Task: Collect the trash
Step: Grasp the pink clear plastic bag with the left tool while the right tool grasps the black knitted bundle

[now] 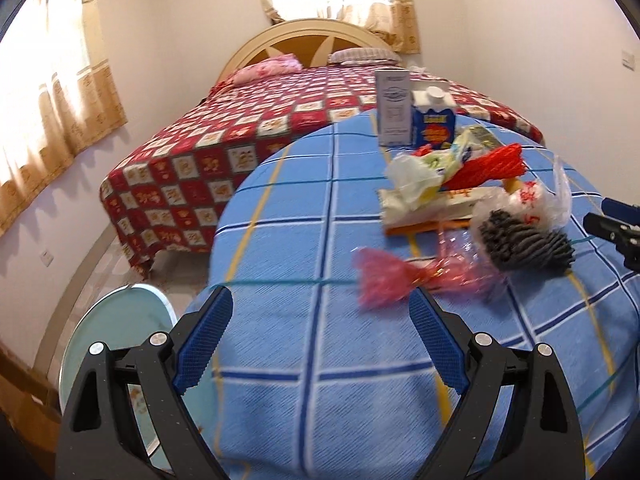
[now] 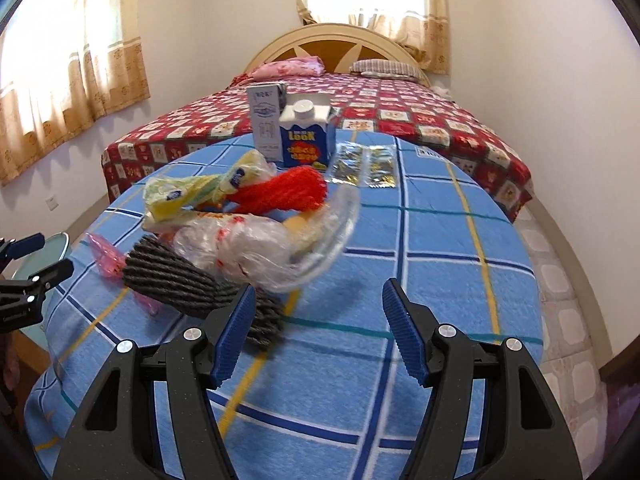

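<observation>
A heap of trash lies on a blue checked cloth (image 1: 320,360) (image 2: 440,260). In it are a pink wrapper (image 1: 384,280) (image 2: 106,258), a grey foam net (image 1: 524,240) (image 2: 176,280), a clear plastic bag (image 1: 536,200) (image 2: 256,252), a red foam net (image 1: 488,164) (image 2: 280,196), yellow-white wrappers (image 2: 200,192) and foil packets (image 2: 364,166). Behind stand a blue carton (image 1: 434,120) (image 2: 306,138) and a grey box (image 1: 394,108) (image 2: 266,120). My left gripper (image 1: 320,312) is open, just short of the pink wrapper. My right gripper (image 2: 318,304) is open; its left pad overlaps the grey net.
A bed with a red patterned cover (image 1: 224,152) (image 2: 420,116) stands beyond the cloth, against curtained windows. A round glass side table (image 1: 116,328) (image 2: 44,256) sits low at the left. Tiled floor (image 2: 560,280) shows to the right.
</observation>
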Demonstrator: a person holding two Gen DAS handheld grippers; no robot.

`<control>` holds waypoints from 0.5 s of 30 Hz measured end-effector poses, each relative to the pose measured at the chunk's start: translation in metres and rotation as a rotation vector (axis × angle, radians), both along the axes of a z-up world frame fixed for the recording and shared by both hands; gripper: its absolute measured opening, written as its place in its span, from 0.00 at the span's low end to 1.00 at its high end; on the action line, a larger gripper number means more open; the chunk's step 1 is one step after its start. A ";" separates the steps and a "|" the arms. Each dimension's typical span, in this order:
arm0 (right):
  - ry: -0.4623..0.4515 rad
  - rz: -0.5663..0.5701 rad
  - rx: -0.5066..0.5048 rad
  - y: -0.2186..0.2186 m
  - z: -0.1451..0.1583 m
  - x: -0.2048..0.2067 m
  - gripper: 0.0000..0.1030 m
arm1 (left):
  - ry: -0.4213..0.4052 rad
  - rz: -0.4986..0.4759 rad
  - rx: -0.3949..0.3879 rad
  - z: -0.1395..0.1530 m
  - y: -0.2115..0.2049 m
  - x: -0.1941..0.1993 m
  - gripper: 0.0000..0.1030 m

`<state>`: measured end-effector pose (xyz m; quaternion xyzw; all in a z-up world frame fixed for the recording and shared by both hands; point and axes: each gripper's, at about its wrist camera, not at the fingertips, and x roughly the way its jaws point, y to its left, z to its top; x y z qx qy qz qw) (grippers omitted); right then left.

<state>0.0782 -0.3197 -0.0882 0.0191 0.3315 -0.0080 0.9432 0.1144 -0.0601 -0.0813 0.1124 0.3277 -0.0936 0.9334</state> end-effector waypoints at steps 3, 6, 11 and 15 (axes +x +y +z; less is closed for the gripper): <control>0.004 -0.013 0.010 -0.008 -0.003 -0.004 0.63 | 0.012 -0.012 0.000 -0.003 -0.010 0.009 0.85; 0.008 -0.018 0.019 -0.012 -0.006 -0.006 0.65 | 0.043 -0.021 -0.025 -0.010 -0.015 0.021 0.79; 0.012 -0.007 0.041 -0.011 -0.008 -0.007 0.66 | 0.131 -0.111 -0.085 -0.022 -0.022 0.027 0.15; 0.014 0.003 0.054 -0.008 -0.009 -0.006 0.66 | 0.120 -0.118 -0.075 -0.019 -0.020 0.021 0.08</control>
